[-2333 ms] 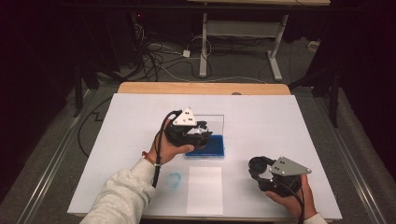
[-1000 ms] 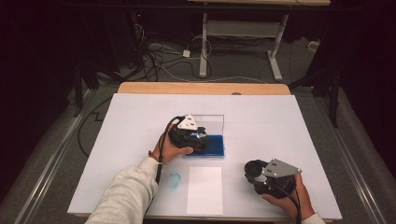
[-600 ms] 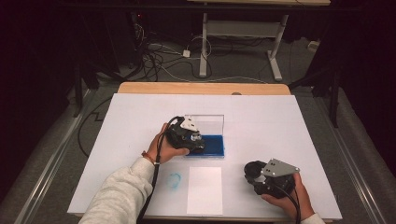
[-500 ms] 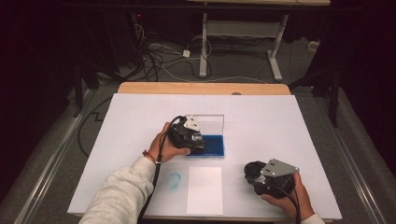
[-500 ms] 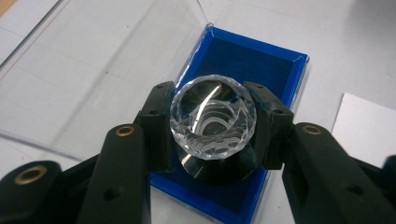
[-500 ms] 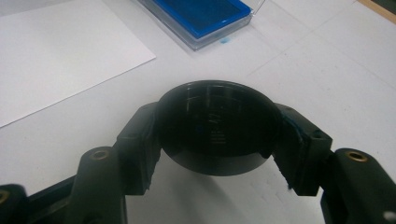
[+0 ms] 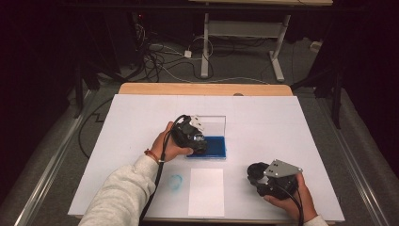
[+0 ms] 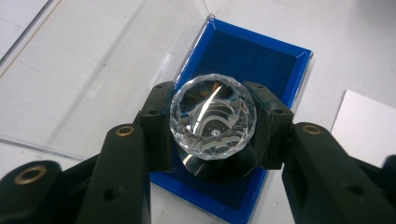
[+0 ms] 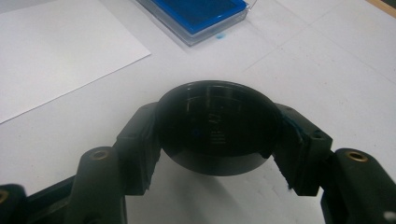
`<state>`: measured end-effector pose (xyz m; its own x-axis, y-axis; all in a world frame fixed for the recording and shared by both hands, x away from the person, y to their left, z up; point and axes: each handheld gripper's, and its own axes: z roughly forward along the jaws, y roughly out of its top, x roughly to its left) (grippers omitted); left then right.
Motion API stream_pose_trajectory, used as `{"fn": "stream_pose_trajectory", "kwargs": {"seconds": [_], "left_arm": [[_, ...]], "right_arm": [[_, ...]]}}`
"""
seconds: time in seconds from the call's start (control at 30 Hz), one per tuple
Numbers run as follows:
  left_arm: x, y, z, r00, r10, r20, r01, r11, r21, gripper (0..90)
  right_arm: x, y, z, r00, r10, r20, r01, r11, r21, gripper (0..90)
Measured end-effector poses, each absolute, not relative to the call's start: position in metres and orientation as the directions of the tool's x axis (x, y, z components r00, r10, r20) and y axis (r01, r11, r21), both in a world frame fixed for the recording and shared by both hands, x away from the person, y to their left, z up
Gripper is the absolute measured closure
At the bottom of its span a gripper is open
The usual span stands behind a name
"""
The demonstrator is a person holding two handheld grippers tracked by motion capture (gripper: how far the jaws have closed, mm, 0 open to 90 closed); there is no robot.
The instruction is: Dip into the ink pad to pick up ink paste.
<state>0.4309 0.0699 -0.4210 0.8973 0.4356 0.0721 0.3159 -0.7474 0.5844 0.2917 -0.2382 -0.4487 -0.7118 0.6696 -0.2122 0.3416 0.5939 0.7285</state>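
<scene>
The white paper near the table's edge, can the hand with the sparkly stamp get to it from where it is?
Probably yes. The left gripper holds the crystal stamp over the blue ink pad, and the white paper lies just in front of the pad with bare table between them.

The left tongs [image 7: 200, 141], gripping the crystal stamp [image 8: 213, 117], have moved down over the blue ink pad [image 7: 214, 147].

My black left tool [image 8: 212, 121] grips a clear faceted stamp [image 8: 213, 119] over the deep-blue ink pad [image 8: 247, 60]; a blue smudge [image 7: 175, 181] marks my white worktop [image 7: 282, 122].
</scene>
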Motion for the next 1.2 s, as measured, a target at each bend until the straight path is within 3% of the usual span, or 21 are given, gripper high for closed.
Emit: {"fn": "stream_pose_trajectory", "kwargs": {"seconds": [0.4,0.53,0.7,1.2], "left_arm": [[0.432,0.066,-0.420,0.884,0.464,0.054,0.351,-0.736,0.579,55.1],[0.429,0.059,-0.419,0.883,0.461,0.087,0.339,-0.755,0.561,55.1],[0.430,0.067,-0.420,0.880,0.473,0.051,0.362,-0.736,0.572,55.1],[0.431,0.045,-0.403,0.876,0.467,0.121,0.322,-0.753,0.574,55.2]], "right_arm": [[0.293,-0.240,-0.450,-0.692,0.689,-0.213,0.353,0.581,0.734,38.6],[0.294,-0.242,-0.449,-0.678,0.703,-0.215,0.359,0.572,0.738,38.6],[0.295,-0.244,-0.449,-0.672,0.707,-0.220,0.360,0.572,0.737,38.6],[0.294,-0.247,-0.445,-0.662,0.715,-0.225,0.353,0.562,0.748,38.6]]}}
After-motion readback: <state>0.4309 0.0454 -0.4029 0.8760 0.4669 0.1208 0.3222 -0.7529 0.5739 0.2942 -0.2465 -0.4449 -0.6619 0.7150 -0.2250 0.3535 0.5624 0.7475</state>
